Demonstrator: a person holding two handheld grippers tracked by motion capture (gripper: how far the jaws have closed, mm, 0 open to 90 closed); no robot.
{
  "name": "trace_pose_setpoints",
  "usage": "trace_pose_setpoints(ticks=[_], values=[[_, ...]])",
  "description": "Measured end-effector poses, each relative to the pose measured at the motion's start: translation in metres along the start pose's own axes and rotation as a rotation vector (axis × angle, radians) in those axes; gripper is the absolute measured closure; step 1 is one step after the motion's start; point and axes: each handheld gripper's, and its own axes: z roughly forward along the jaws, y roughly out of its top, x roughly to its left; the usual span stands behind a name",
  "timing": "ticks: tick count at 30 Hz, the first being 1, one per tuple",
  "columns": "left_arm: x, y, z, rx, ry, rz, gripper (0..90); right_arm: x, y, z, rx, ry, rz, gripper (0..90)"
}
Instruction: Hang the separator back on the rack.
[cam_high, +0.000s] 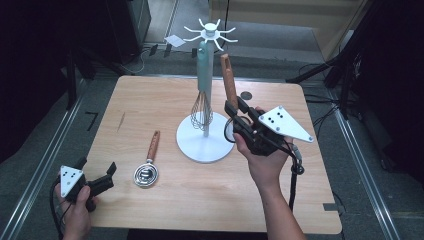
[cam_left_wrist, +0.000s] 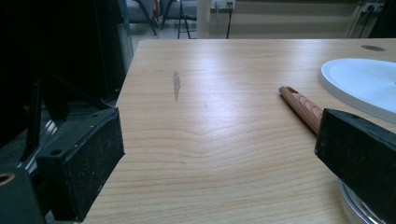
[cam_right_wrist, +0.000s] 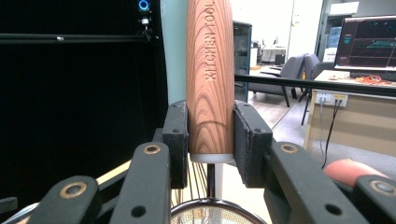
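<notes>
A white utensil stand (cam_high: 205, 142) with hook arms on top rises at the table's middle, and a teal-handled whisk (cam_high: 202, 85) hangs from it. My right gripper (cam_high: 233, 108) is shut on the wooden handle (cam_high: 228, 80) of a kitchen tool, held upright just right of the stand. In the right gripper view the pads (cam_right_wrist: 176, 135) press both sides of that handle (cam_right_wrist: 210, 79), with a round metal head (cam_right_wrist: 210, 213) below. A second wooden-handled tool with a shiny round head (cam_high: 146, 174) lies on the table. My left gripper (cam_high: 96, 172) rests open at the near left corner; its handle (cam_left_wrist: 301, 105) shows between the jaws.
The stand's white base (cam_left_wrist: 362, 81) sits at the right in the left gripper view. The wooden table (cam_high: 150, 105) has a dark scuff (cam_left_wrist: 176, 84) on its left part and a small round hole (cam_high: 246, 95) at the back. Dark equipment stands off the left edge.
</notes>
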Motion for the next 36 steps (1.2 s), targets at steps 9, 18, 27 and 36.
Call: trace_pose_setpoints(ticks=[9,18,27,36], values=[[0.000,0.000,0.000,-0.001,-0.001,-0.002,1.5,0.001,0.007,0.001,-0.023,-0.009,-0.006,70.8],[0.000,0.000,0.000,-0.001,-0.001,-0.002,1.5,0.001,0.015,0.006,-0.022,-0.011,-0.012,70.8],[0.000,0.000,0.000,-0.004,-0.003,-0.003,1.5,0.002,0.015,0.014,-0.010,-0.016,-0.013,70.8],[0.000,0.000,0.000,-0.005,-0.003,-0.006,1.5,0.002,0.013,0.020,0.001,-0.022,-0.009,70.8]])
